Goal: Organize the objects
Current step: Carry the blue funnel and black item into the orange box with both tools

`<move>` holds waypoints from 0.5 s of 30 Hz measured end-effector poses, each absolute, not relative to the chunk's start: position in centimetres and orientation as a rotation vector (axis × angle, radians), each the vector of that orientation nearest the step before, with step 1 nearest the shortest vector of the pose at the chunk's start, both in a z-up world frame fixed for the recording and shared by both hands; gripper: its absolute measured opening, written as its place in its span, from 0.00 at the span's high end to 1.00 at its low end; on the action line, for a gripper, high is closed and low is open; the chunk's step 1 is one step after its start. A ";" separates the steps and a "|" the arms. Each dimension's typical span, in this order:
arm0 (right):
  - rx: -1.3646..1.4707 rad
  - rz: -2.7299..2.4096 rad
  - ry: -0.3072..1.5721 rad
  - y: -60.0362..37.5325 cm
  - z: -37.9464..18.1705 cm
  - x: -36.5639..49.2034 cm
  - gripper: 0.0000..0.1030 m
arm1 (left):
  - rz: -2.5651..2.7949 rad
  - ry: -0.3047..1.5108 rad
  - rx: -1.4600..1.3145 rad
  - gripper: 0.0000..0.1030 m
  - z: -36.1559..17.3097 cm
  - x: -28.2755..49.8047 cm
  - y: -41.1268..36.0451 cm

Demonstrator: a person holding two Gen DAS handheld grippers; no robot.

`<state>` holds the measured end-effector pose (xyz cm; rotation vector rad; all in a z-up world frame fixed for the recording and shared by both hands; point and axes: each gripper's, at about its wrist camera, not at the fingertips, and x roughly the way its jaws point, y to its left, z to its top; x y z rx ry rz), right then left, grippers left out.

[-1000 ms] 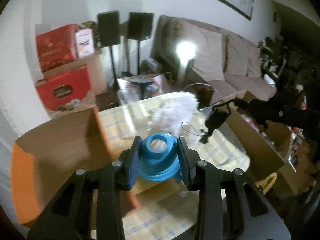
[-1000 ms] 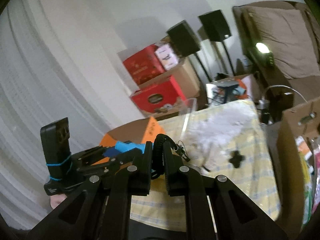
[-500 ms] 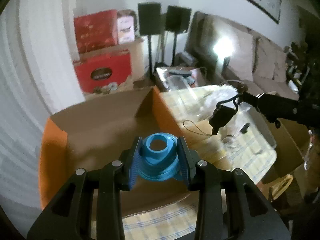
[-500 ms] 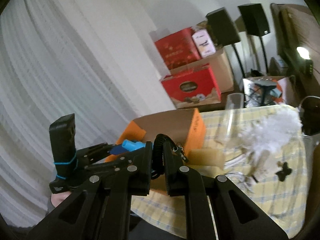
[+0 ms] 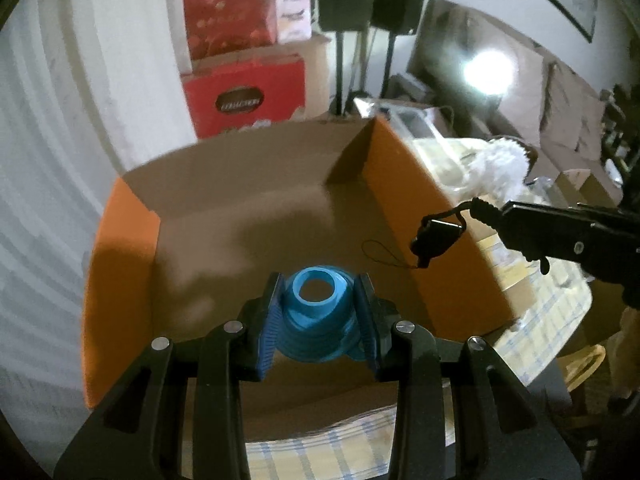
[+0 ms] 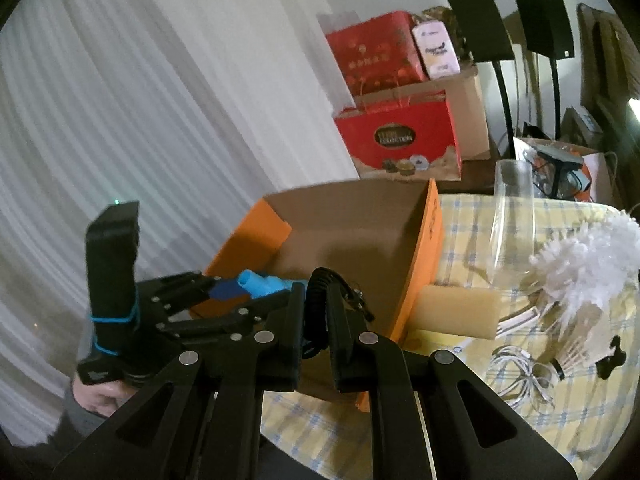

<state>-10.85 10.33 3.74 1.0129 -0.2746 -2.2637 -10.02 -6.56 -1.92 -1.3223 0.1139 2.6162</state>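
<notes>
Bench [image 6: 472,240]: covered by a yellow cloth with blue checks; carries the box and the loose things to its right.
Box [image 5: 248,216]: open cardboard box, orange outside and brown inside, at the left part of the bench; its floor shows bare in both wrist views.
Left gripper [image 5: 318,312]: hangs over the open box, tilted downward; its fingers [image 5: 269,332], faced with blue ribbed pads, stand narrowly apart and clamp the blue ring from both sides.
Right gripper [image 6: 314,316]: reaches in beside the box's right wall; its fingers [image 6: 294,320] are pressed together on the black cord.
Glass [image 6: 514,216]: clear and upright, on the cloth just right of the box.
Duster [image 6: 588,260]: white and fluffy, lying on the cloth right of the glass.
Sponge [image 6: 456,310]: tan block, touching the outside of the box's right wall.
Blue ring [image 5: 316,316]: ribbed, stepped plastic piece with a round hole, held between the left fingers above the box floor.
Black cord [image 6: 316,300]: coiled piece rising from between the right fingers.
Clip [image 5: 438,240]: small black part dangling from the cord over the box's right wall, with a thin loop of string [image 5: 384,254] hanging off it.
White cable [image 6: 516,376]: tangled on the cloth near the bench's front edge.
</notes>
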 end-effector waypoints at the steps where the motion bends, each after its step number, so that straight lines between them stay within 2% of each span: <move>1: 1.023 -2.264 -0.260 10.0 3.2 -11.0 0.91 | 2.614 0.108 -1.334 0.68 -2.3 -10.2 -6.7; 15: 1.082 -2.332 0.005 6.3 -0.9 -11.4 0.91 | 2.626 0.023 -1.402 0.68 -4.7 -11.0 -8.4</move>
